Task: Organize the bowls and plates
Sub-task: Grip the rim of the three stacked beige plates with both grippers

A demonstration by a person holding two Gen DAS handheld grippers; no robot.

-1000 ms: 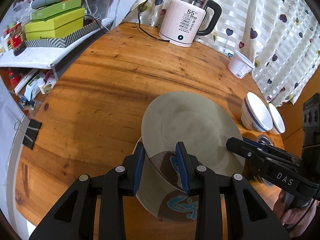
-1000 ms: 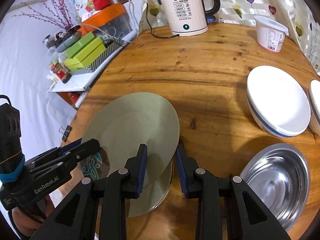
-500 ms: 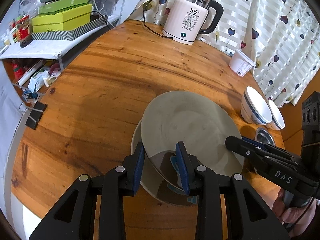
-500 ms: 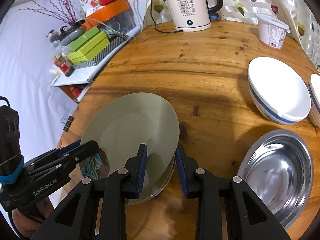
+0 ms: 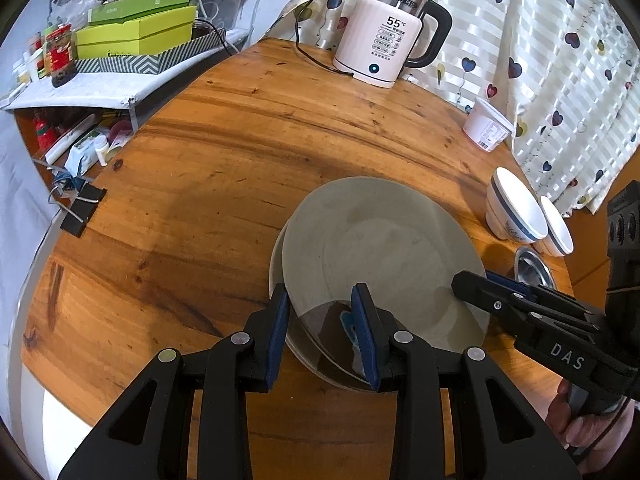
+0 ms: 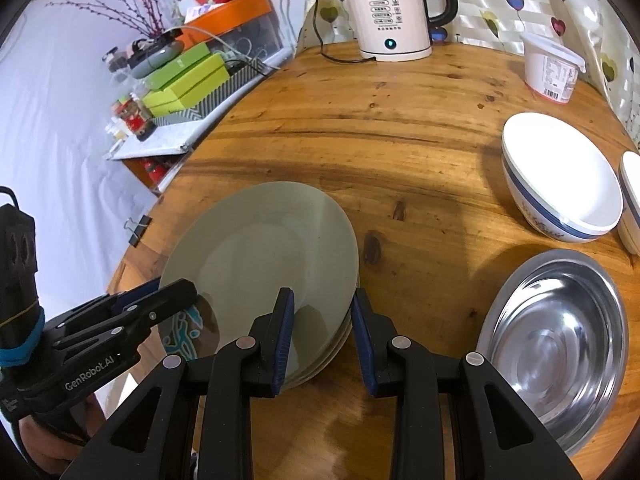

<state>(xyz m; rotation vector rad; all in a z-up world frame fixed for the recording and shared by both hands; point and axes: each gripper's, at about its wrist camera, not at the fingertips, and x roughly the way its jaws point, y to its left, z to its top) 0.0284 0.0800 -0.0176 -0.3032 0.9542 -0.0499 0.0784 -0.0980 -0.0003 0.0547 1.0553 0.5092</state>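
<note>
A pale green plate (image 5: 380,248) (image 6: 260,248) lies almost flat on a stack of plates on the round wooden table (image 5: 240,160). Under it a patterned plate (image 5: 346,322) (image 6: 180,332) shows a brown and blue design, and more rims (image 6: 340,340) peek out below. My left gripper (image 5: 320,292) (image 6: 176,296) is shut on the pale plate's rim on one side. On the opposite side my right gripper (image 6: 320,296) (image 5: 464,280) is shut on the rim too. A hand (image 5: 580,428) shows behind the right gripper.
Two white bowls with blue bands (image 6: 560,184) (image 6: 632,200) and a steel bowl (image 6: 556,328) sit to the right of the stack. A kettle (image 5: 384,40) with its cord and a white tub (image 5: 486,128) stand at the back. A binder clip (image 5: 80,212) lies at the left table edge; a cluttered shelf stands beyond.
The pale plate, tilted above the patterned plate a second ago, has come down onto it and now covers most of it. Both grippers kept their hold on its rim.
</note>
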